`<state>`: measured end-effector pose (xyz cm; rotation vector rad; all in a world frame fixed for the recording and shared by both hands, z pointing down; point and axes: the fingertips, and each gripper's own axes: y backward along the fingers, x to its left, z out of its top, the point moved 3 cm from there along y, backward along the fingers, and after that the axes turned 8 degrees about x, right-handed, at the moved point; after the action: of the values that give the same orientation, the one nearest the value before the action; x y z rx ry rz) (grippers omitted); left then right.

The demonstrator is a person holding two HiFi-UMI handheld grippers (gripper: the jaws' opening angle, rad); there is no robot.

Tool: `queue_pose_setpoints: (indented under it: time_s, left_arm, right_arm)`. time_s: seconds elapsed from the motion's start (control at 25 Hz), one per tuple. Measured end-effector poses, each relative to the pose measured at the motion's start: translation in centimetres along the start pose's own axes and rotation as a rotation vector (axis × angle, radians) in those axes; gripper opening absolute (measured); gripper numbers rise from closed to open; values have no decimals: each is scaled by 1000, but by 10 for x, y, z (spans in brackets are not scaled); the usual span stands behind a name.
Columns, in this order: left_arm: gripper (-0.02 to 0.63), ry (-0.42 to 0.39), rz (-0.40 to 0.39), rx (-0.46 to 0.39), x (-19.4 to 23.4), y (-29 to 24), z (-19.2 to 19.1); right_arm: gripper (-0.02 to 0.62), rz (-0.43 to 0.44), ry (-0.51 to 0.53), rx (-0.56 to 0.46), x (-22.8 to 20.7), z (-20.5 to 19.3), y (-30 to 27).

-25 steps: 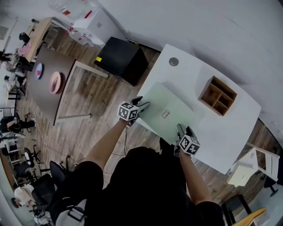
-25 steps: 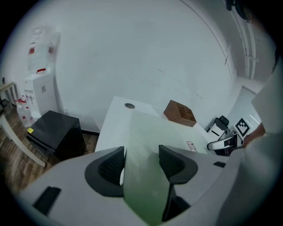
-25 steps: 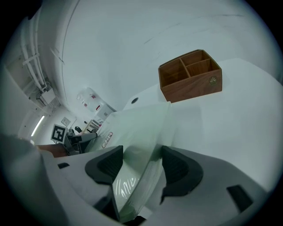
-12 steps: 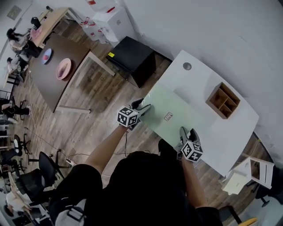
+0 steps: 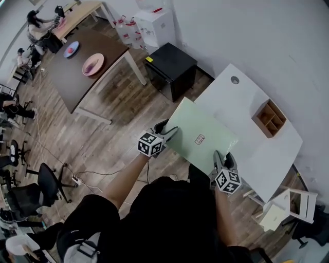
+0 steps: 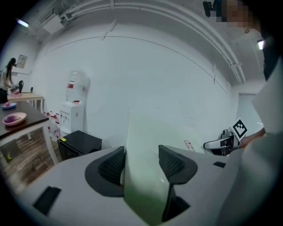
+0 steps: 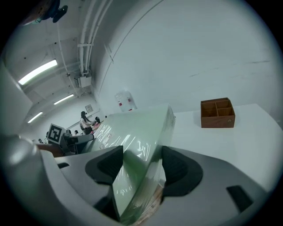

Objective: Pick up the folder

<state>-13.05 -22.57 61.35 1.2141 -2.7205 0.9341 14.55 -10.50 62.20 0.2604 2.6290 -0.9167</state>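
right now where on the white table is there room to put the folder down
Bare: the white table between the round hole and the wooden box, and the strip between that box and the near edge. Crowded: the near left side, where the left hand-held gripper and right hand-held gripper hold the folder.

**Setting: an open-plan office workroom.** At the right of the head view you stood before a white desk [image 5: 241, 97] bearing a wooden compartment organiser [image 5: 271, 118]. At upper left were a dark meeting table [image 5: 77, 77], a water dispenser [image 5: 157, 25] by the wall and a person [image 5: 36, 23] at a light desk [image 5: 85, 11]. Swivel chairs [image 5: 43, 185] stood at the left edge on wood-plank floor [image 5: 123, 102]. Tube lights [image 7: 37, 72] ran at the upper left of the right gripper view.
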Motion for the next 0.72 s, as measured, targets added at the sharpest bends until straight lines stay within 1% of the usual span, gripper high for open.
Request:
queue_pose_setpoints:
  time_s: [0.08,0.28,0.48,0.56,0.72]
  left_arm:
    - [250,-1,13,-15,-5,24,-3]
    - [250,33,26,-32,-23,71,-25]
    - [250,82,36,-59,-44,103,-39]
    - [247,82,27,-70,-50,112,-41]
    - [246,56,22,-86,-54,124,-38]
  right_arm:
    - [296,8,16,-23,16,-4,13]
    - [296,31,42,-60,41,-16,45]
    - [295,24,69,-93,58,-21,78]
    - [295,12,70,-109,63,-25,89]
    - [295,-11,86,-136,73,-28,100]
